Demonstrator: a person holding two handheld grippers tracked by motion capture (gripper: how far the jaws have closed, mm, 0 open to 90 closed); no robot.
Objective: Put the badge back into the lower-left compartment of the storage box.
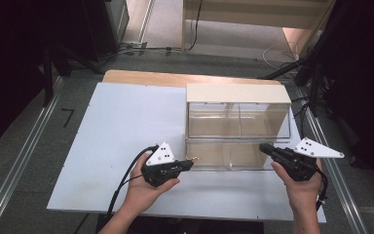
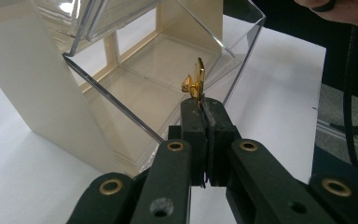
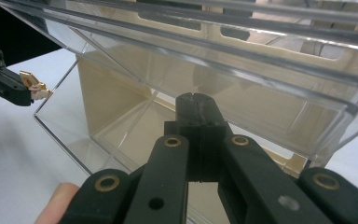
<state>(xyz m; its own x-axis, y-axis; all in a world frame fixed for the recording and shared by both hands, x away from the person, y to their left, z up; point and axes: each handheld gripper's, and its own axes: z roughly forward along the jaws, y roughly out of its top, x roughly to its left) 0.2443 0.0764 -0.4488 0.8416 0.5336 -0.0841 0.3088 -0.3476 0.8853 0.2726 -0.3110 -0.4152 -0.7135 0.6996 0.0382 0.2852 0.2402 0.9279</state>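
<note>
Tongs: left (image 2: 204, 103) pinching gold clip (image 2: 195, 80) at clear bin's (image 1: 233, 163) front-left corner, right (image 3: 196, 99) pressed together, empty | risk: thin clip could slip, fall outside bin.

Soft, grainy pictures; overhead glare streaks the clear bin (image 3: 261, 51).
</note>
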